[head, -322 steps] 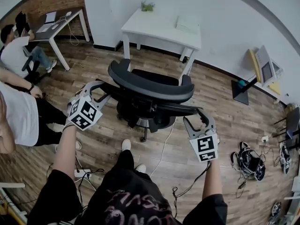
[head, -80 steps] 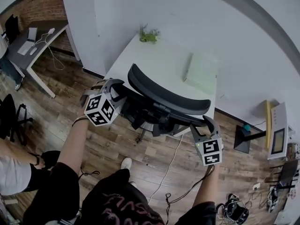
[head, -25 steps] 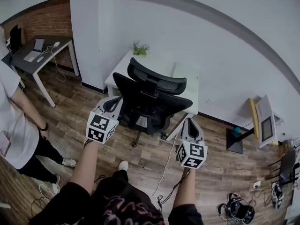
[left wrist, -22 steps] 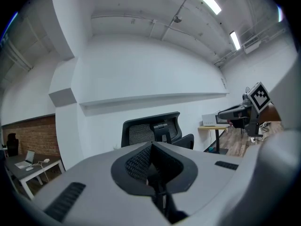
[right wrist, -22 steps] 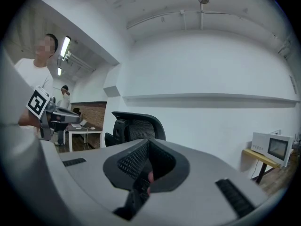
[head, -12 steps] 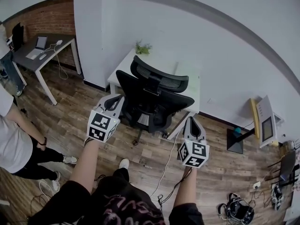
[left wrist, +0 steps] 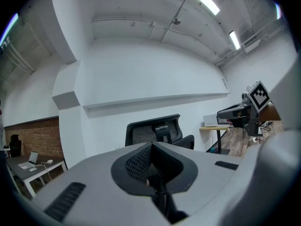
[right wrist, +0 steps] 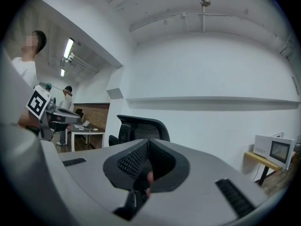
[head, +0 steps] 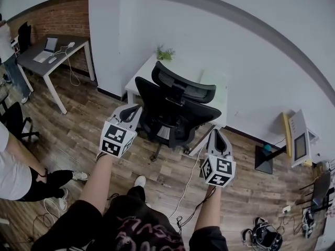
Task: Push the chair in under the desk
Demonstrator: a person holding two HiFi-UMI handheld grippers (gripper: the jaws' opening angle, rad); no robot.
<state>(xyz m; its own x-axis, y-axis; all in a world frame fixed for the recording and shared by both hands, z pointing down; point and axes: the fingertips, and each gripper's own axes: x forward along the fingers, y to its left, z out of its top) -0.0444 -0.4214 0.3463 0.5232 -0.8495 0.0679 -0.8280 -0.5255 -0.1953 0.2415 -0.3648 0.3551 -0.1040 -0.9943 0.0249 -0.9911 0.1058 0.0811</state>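
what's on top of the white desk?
On the desk: a small plant at the back edge and a pale flat pad on the right. The chair covers the middle of the top.

Potted plant (head: 165, 53); laptop (head: 47, 50); small monitor (head: 299, 140)

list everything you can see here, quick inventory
chair: one, black, pushed in at the white desk
desk: one, white, against the wall
plant: one, green, on the desk's far corner
grey desk: one, far left, with a laptop
screen unit: one, white, far right
bystander: one, white top, lower left
cables: several, on the wood floor
left claw: shut, empty, off the chair
right claw: shut, empty, off the chair
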